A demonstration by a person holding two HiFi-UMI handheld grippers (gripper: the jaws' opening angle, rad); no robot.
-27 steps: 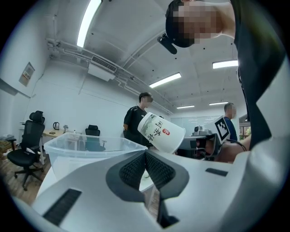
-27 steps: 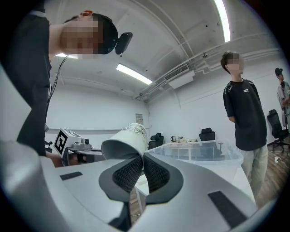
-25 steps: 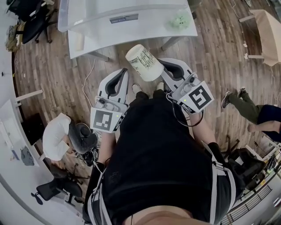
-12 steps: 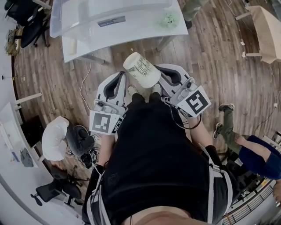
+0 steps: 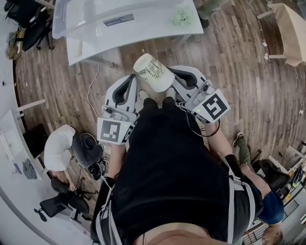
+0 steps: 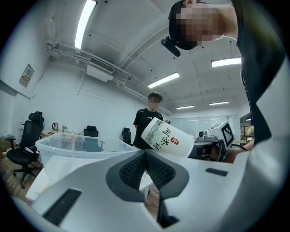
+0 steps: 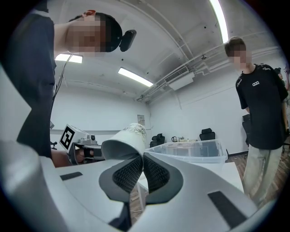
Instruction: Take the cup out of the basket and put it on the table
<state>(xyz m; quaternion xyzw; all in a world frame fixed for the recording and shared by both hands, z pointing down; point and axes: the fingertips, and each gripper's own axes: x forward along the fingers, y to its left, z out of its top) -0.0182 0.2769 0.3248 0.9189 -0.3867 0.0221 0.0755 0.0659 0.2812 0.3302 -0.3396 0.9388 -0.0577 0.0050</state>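
A white paper cup (image 5: 153, 72) with green print hangs tilted in the air, mouth toward me. My right gripper (image 5: 172, 80) is shut on its rim. In the right gripper view the cup (image 7: 124, 139) has its wall pinched between the ribbed pads (image 7: 131, 172), and my right gripper (image 7: 142, 158) points toward a clear plastic basket (image 7: 190, 150). My left gripper (image 5: 132, 77) is beside the cup, shut and holding nothing. In the left gripper view the cup (image 6: 166, 138) floats just beyond my left gripper (image 6: 145, 154).
A white table (image 5: 143, 29) stands ahead on the wooden floor, carrying the clear basket (image 5: 81, 13) and a small green thing (image 5: 182, 18). A person in a black shirt (image 7: 260, 113) stands near the table. Office chairs (image 5: 28, 21) are at the left, and another person's legs (image 5: 241, 148) at the right.
The cup stays pinched in my right gripper with both grippers nearly still. The person at the right has walked toward the lower right of the head view.
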